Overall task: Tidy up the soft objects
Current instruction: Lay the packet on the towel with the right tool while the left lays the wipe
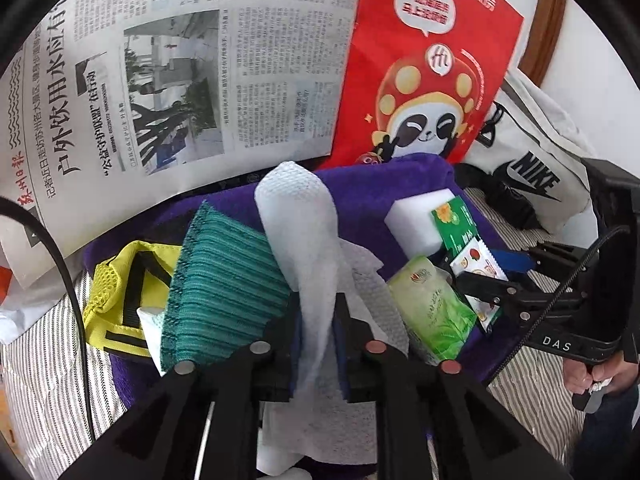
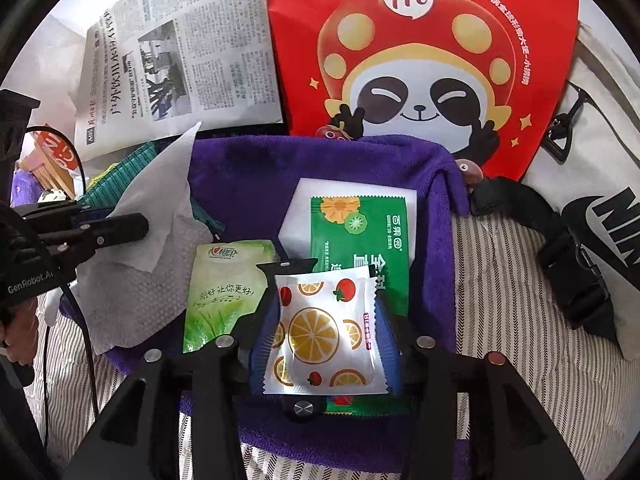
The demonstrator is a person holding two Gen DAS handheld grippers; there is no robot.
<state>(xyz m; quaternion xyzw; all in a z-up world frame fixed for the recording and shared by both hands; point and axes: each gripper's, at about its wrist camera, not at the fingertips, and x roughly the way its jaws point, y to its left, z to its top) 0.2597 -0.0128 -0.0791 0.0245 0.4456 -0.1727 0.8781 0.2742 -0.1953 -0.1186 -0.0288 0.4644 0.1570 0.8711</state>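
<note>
A purple towel lies on the striped bedding with soft items on it. My left gripper is shut on a white textured wipe that stands up from the towel; the wipe also shows in the right wrist view. My right gripper is shut on a white fruit-print sachet, held over the towel; this gripper also shows in the left wrist view. Beside it lie a pale green tissue pack, a green fruit-print packet and a white sponge block.
A teal knit cloth and a yellow mesh strap item lie at the towel's left. A newspaper, a red panda bag and a white Nike bag stand behind. Striped bedding surrounds the towel.
</note>
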